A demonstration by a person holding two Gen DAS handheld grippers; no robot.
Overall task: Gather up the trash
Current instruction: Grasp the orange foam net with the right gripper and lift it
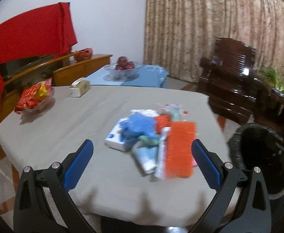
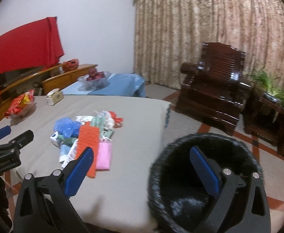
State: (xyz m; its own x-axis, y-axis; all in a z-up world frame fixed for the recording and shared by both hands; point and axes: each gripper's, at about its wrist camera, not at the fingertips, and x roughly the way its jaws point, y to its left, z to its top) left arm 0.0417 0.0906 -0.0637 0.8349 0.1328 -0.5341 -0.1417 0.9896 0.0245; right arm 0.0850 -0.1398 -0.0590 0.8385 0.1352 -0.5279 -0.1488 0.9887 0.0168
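We observe the left gripper point(image 1: 142, 151) with its blue-padded jaws spread wide and holding nothing. Directly ahead of it, between the finger lines, a heap of mixed trash point(image 1: 151, 136) lies on the grey cloth-covered table point(image 1: 64, 120): an orange textured flat packet point(image 1: 180, 147), a crumpled blue plastic bag point(image 1: 140, 126) and a white carton point(image 1: 114, 137). The right gripper point(image 2: 142, 163) is likewise fully open and empty. Its right finger point(image 2: 204, 170) hangs over the black-lined round waste bin point(image 2: 161, 174), which stands beside the table edge. Its left finger point(image 2: 79, 172) lies over the table, near a pink rectangular pouch point(image 2: 104, 156).
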